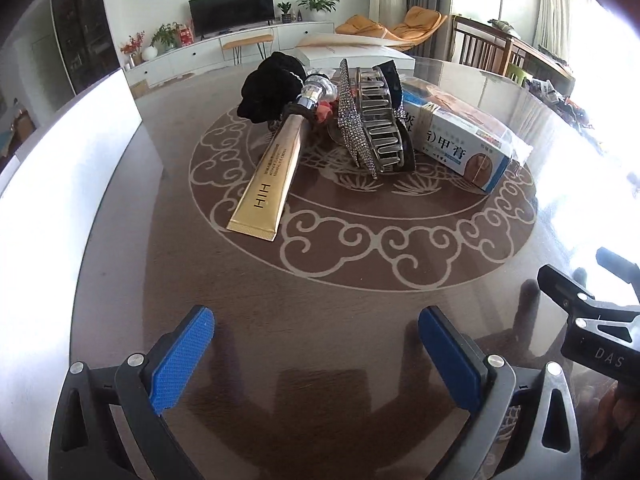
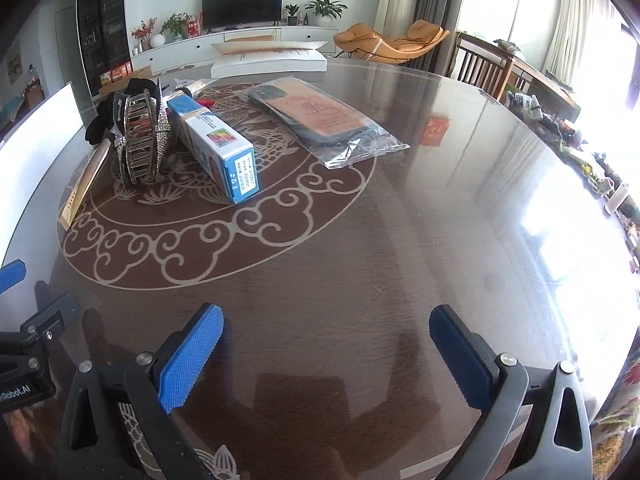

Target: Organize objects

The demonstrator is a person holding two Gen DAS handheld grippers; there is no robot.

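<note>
A pile of items lies on the round glass-topped table [image 1: 320,320]. A gold cream tube [image 1: 268,184] points toward me, with a black scrunchie [image 1: 270,88] behind it. A clear claw hair clip [image 1: 378,124] and a rhinestone clip [image 1: 352,120] lean together. A blue and white box [image 1: 460,144] lies to their right. In the right wrist view the box [image 2: 218,148], the claw clip [image 2: 138,140] and a bagged phone case [image 2: 324,120] show. My left gripper [image 1: 316,328] is open and empty, short of the tube. My right gripper [image 2: 326,332] is open and empty over bare table.
A white box [image 1: 60,184] stands at the table's left edge. Another white box [image 2: 268,62] sits at the far edge. Wooden chairs [image 2: 480,64] and clutter line the right side. The right gripper's body [image 1: 592,316] shows at the right of the left wrist view.
</note>
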